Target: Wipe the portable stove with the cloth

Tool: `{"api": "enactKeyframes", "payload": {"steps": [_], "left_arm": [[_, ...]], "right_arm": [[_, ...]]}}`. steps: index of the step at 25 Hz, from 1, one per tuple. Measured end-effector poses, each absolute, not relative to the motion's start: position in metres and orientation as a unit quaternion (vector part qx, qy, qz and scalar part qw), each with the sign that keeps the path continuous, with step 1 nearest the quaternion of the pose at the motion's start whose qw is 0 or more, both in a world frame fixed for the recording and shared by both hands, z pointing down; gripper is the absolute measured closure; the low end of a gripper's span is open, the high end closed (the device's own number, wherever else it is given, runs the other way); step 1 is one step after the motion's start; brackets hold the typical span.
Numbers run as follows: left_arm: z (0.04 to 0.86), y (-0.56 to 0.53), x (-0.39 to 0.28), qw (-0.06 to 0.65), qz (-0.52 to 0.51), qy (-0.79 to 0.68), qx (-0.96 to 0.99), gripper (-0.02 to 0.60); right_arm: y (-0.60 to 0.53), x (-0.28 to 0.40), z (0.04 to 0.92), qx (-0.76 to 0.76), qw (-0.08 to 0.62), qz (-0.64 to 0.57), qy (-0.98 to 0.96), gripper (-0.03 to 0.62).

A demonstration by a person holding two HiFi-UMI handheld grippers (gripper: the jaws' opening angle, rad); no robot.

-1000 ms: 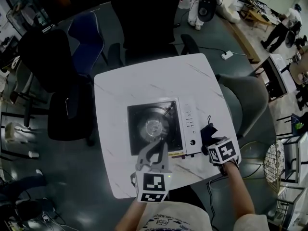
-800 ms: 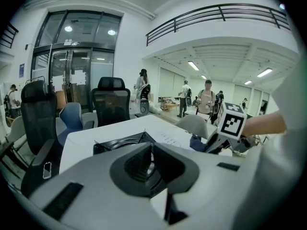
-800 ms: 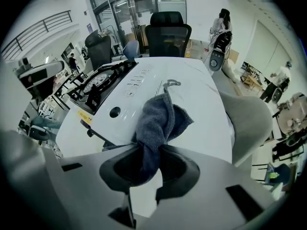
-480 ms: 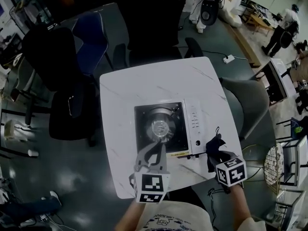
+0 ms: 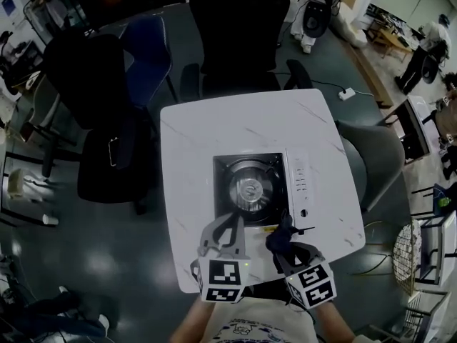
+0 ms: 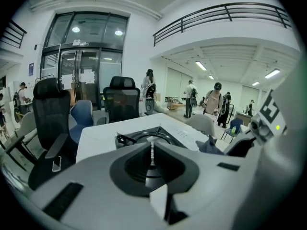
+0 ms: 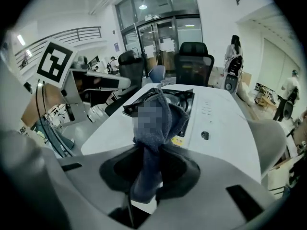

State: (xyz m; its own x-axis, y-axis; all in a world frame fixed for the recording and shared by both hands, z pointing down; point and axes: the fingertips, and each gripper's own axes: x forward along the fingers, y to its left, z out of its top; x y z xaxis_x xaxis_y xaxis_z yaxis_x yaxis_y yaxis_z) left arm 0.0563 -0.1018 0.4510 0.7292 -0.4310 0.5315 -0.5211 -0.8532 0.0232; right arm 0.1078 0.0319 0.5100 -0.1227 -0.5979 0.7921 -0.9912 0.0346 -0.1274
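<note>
The portable stove (image 5: 250,189) sits mid-table, a black burner well with a white control panel (image 5: 300,189) on its right. My right gripper (image 5: 283,240) is shut on the dark blue cloth (image 5: 280,239), held at the stove's near edge by the front right corner. The right gripper view has the cloth (image 7: 158,121) bunched up between the jaws, with the stove (image 7: 168,98) just beyond. My left gripper (image 5: 230,220) is shut on nothing, its tips over the stove's near left edge. The left gripper view looks across the burner (image 6: 146,137).
The white table (image 5: 207,138) is ringed by chairs: a black one (image 5: 232,34) behind, a blue one (image 5: 146,56) and a black one (image 5: 100,127) to the left, a grey one (image 5: 375,156) to the right. A power strip (image 5: 348,93) lies on the floor.
My right gripper has carried the cloth left, from beside the stove's right side to its near edge. The left gripper has stayed put.
</note>
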Motion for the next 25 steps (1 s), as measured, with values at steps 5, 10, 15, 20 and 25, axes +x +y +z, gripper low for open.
{"api": "enactKeyframes", "payload": {"steps": [5,10,15,20,25], "left_arm": [[0.452,-0.102,0.044,0.09,0.265,-0.262,0.924,0.558],[0.448,-0.104,0.037,0.08,0.261,-0.263,0.925,0.558],[0.449,-0.105,0.03,0.081,0.261,-0.268,0.924,0.558],[0.45,-0.104,0.026,0.083,0.26,-0.27,0.923,0.558],[0.45,-0.105,0.02,0.088,0.258,-0.275,0.922,0.558]], "right_arm": [[0.019,0.079,0.527,0.582,0.29,0.355,-0.671,0.497],[0.016,0.071,0.553,0.578,0.301,0.377,-0.658,0.497],[0.016,0.082,0.574,0.592,0.309,0.396,-0.63,0.497],[0.011,0.087,0.585,0.6,0.309,0.412,-0.613,0.497],[0.002,0.079,0.595,0.594,0.32,0.42,-0.607,0.497]]}}
